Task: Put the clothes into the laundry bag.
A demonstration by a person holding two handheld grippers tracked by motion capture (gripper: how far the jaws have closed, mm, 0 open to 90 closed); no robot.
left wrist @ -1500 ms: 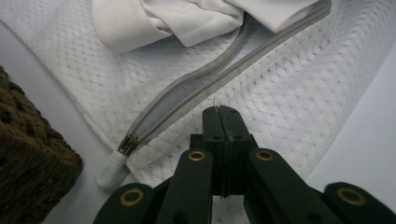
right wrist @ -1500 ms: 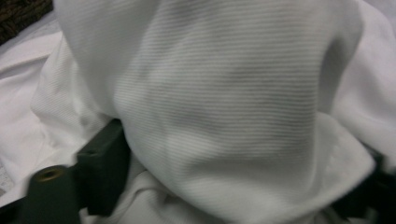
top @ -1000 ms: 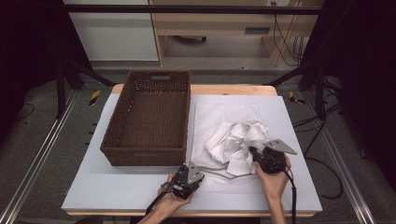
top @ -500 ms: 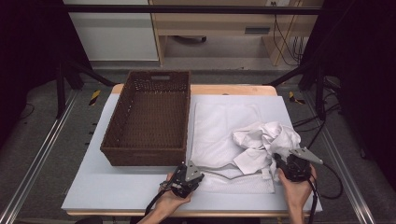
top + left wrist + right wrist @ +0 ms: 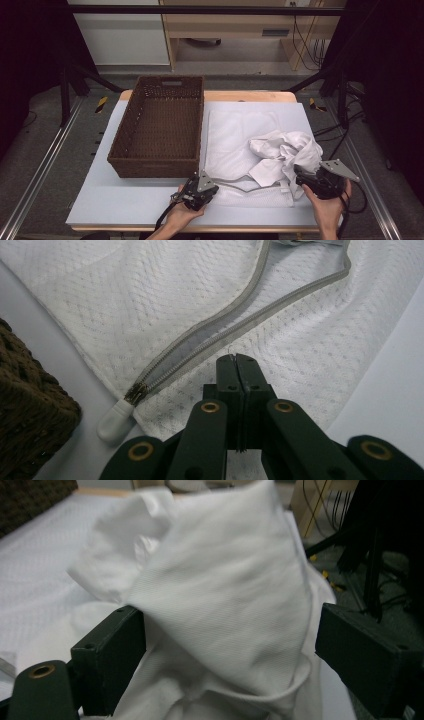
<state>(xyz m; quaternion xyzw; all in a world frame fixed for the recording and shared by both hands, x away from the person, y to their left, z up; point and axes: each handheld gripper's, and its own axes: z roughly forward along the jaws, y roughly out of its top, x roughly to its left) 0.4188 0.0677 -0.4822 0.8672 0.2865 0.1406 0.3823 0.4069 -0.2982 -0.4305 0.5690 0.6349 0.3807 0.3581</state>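
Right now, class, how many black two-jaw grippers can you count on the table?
2: the left gripper sits below the brown wicker basket; the right gripper meets the crumpled white cloth.

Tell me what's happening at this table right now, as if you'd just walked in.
A person is working a crumpled white garment into a white mesh zip bag lying on the table beside an empty wicker basket. The left gripper is shut on the mesh by the open zipper, pinning the bag's near edge. The right gripper has just been opening; its fingers stand wide with the cloth lying loosely between them, not pressed.
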